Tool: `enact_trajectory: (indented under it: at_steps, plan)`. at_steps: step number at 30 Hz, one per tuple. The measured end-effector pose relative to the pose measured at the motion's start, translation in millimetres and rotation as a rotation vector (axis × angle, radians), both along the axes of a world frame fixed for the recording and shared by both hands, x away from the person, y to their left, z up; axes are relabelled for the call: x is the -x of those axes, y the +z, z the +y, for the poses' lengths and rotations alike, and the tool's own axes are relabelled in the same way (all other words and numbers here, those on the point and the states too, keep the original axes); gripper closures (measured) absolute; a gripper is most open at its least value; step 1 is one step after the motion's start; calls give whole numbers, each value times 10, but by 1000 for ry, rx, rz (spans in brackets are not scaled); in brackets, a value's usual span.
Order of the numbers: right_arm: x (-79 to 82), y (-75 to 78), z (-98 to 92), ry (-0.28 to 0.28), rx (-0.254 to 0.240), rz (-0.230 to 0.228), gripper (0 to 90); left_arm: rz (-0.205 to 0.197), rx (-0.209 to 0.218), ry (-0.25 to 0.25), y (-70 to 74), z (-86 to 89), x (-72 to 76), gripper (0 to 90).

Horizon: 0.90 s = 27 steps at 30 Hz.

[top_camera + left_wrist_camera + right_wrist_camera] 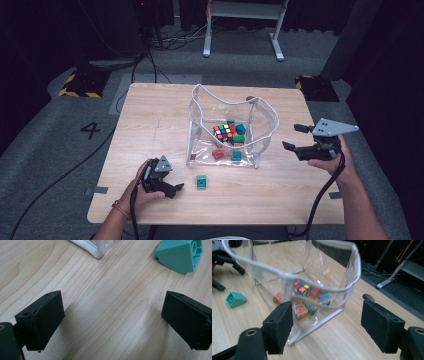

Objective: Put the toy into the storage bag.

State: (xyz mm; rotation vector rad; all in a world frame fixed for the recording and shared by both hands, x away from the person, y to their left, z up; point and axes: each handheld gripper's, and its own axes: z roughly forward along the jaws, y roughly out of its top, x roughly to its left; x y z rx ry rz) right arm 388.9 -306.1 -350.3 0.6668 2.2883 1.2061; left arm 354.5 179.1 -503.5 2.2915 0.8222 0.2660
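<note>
Wood-grain table (150, 125) stands on grey carpet (50, 150), dark room.

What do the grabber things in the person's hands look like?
Both are black. The left gripper and the right gripper each have two blocky black jaws with small screw holes, a grey three-cornered plate on top and a black cable trailing off. The left wrist wears an orange band.

Looked like a recording lab or test studio. Stood on grey carpet: one light wooden table (150, 130), with a taped number four (90, 130) left of it, yellow-black hazard-striped bases (80, 84) beyond its far corners, loose black cables (165, 40) and a white frame stand (242, 25) behind, dark drapes around.
</note>
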Motion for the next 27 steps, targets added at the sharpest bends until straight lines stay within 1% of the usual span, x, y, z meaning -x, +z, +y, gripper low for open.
enact_trajectory:
  at_steps: [4, 6, 9, 10, 11, 16, 17, 20, 22, 23, 25, 27]
  plan:
    - [34, -201, 41, 12, 7, 28, 261, -1, 0, 0, 0, 0, 0, 46]
    - [58, -293, 73, 18, 11, 50, 263, 0, 0, 0, 0, 0, 0, 46]
    - [89, -423, 128, 38, 26, 70, 264, 2, 3, -2, -2, -1, 0, 46]
    - [98, -467, 150, 46, 23, 77, 273, 0, 0, 0, 0, 0, 0, 46]
    - [111, -507, 173, 60, 18, 90, 279, -1, 1, 0, 0, 0, 0, 46]
    - [177, -710, 294, 141, 46, 122, 293, -1, 1, -1, 0, 0, -1, 46]
    - [191, -752, 327, 148, 49, 134, 295, 2, 0, -1, 0, 0, 0, 46]
    - [208, -871, 417, 177, 80, 150, 296, 3, 0, -1, 0, 0, 0, 46]
    - [222, -933, 480, 190, 85, 174, 297, 2, 2, -2, -1, 0, 0, 46]
    - [226, -959, 504, 203, 97, 176, 297, -1, 1, -1, 0, 0, -1, 46]
    - [244, -1013, 558, 216, 95, 189, 296, -1, 0, 0, 0, 0, 0, 46]
    - [258, -1068, 620, 241, 76, 204, 294, 0, 0, 0, 0, 0, 0, 46]
